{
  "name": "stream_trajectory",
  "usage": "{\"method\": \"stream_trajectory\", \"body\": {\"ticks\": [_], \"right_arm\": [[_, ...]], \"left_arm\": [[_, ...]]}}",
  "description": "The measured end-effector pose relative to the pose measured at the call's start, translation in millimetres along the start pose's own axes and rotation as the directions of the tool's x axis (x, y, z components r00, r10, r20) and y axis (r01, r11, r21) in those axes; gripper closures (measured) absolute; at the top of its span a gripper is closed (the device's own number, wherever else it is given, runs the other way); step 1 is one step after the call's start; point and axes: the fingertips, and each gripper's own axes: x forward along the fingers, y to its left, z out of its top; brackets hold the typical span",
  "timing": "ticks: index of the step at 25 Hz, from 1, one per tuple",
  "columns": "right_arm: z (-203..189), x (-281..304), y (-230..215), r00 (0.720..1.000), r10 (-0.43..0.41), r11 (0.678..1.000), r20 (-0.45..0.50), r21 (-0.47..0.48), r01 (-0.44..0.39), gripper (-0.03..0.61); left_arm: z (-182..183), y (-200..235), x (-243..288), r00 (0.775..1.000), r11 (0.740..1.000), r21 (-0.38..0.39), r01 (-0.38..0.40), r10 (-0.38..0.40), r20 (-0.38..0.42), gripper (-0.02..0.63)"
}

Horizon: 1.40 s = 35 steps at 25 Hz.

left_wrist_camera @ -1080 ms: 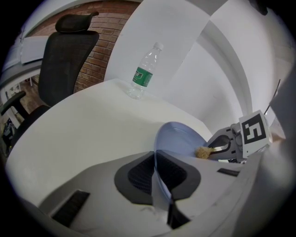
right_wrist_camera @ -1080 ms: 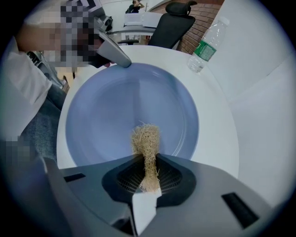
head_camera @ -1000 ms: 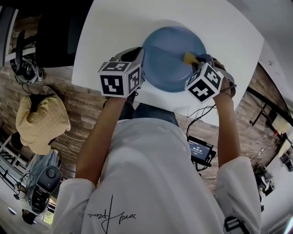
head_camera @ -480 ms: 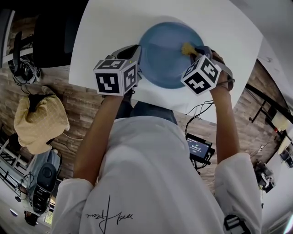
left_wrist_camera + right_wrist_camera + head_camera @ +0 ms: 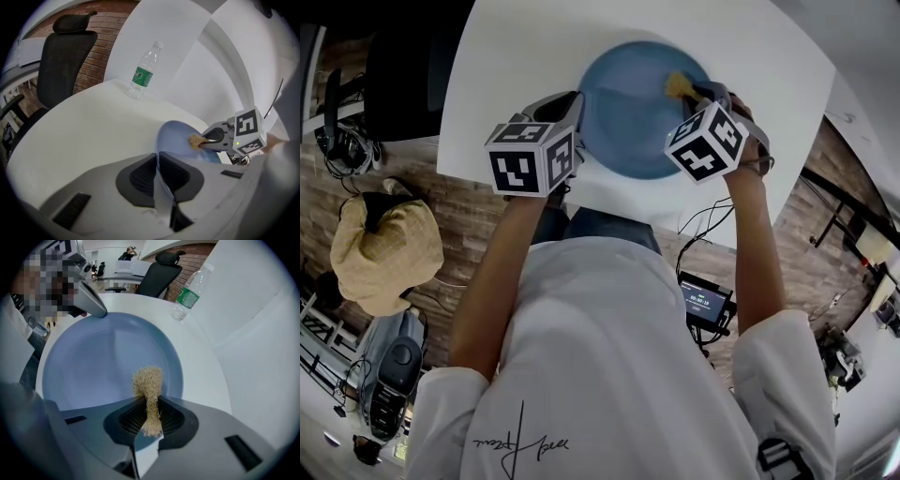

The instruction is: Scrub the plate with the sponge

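Right gripper (image 5: 149, 405) clamps the tan fibre sponge (image 5: 147, 378), tuft beyond its fingertips on the blue plate (image 5: 93, 362); left gripper (image 5: 157, 161) pinches the rim, jaws just easing wider.

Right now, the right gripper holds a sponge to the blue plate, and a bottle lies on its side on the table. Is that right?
Not quite. The bottle stands upright on the table, cap up, as the left gripper view shows. The rest holds: the right gripper holds the sponge to the blue plate.
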Motion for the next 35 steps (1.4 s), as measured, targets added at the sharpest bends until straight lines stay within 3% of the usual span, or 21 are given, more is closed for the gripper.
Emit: {"method": "stream_trajectory", "body": {"ticks": [14, 35], "right_arm": [[12, 3, -5, 1.000, -0.020, 0.996, 0.021, 0.084, 0.018, 0.535], [31, -2, 10, 0.998, -0.017, 0.998, 0.063, 0.068, 0.013, 0.535]], "left_arm": [[0, 1, -1, 1.000, 1.000, -0.015, -0.003, 0.003, 0.003, 0.586], [3, 0, 2, 1.000, 0.999, -0.020, -0.025, 0.025, 0.005, 0.592]]}}
